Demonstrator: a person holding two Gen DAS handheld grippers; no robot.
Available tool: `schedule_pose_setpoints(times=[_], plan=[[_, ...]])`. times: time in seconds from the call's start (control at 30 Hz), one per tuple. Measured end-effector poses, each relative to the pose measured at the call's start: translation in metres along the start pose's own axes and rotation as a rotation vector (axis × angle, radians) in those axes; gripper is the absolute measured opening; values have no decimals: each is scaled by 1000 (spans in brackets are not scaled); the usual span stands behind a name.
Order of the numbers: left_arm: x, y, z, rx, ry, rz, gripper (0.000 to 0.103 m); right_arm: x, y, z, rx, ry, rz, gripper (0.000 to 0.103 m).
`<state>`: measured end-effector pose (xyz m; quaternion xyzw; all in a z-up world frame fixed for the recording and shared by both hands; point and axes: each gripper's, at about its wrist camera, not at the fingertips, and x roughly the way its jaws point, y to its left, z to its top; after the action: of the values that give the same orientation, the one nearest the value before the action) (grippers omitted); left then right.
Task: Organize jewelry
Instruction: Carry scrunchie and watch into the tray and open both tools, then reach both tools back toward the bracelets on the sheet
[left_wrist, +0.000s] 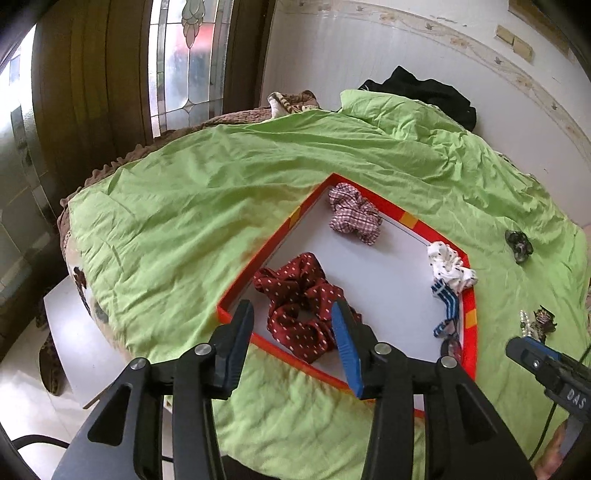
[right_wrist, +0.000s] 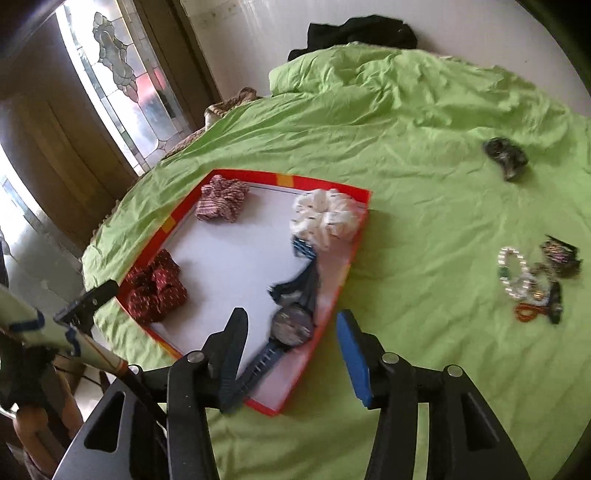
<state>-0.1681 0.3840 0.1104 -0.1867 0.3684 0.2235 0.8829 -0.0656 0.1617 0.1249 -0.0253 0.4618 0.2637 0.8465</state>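
three scrunchies lie in the shallow red-rimmed tray (left_wrist: 470, 332): a dark red dotted scrunchie (left_wrist: 299, 314) directly under and between the fingers of the left claw (left_wrist: 291, 343), a pink checked scrunchie (left_wrist: 354, 214) at the far corner beyond it, and a white dotted scrunchie (right_wrist: 327, 218) ahead of the right claw (right_wrist: 291, 354), against the tray's right rim. one blue wristwatch (right_wrist: 291, 325) lies in the tray just in front of the right claw, near its left finger, with a striped blue strap (right_wrist: 304, 247) running up to the white scrunchie.

both claws stand partly open and hold nothing; the left claw's fingers straddle the red scrunchie without pressing on it, and the right claw's fingers are clear of the watch.

well to the right of the right claw, outside the tray, sits a small heap of jewelry (right_wrist: 532, 284): a pearl bracelet, an orange bead string and dark pieces, too tangled to count. farther ahead lies one dark hair clip (right_wrist: 506, 157).

everything rests on a bed with a rumpled green sheet (right_wrist: 406, 140). black clothing (right_wrist: 354, 31) lies at its far edge by a white wall, and a stained-glass door (left_wrist: 186, 59) stands to the left.
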Motion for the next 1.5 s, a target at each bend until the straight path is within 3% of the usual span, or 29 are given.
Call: schedule_pose_setpoints(times=[0.37,0.73,1.27,1.5], plan=[[-26,-39,-22,81,-5,2,45,-45,-68,-62,74,-20,-130,57],[-49,-109,-46,240,-2,-30,49,-84,-141,-103,243,-59,-182,58],[-37,-204,-99,426,143,-192,49,-111,-224,-141,393,-93,-268,59],[-18,-236,-95,455,180,-266,49,-110,-256,-139,452,-96,-255,59]])
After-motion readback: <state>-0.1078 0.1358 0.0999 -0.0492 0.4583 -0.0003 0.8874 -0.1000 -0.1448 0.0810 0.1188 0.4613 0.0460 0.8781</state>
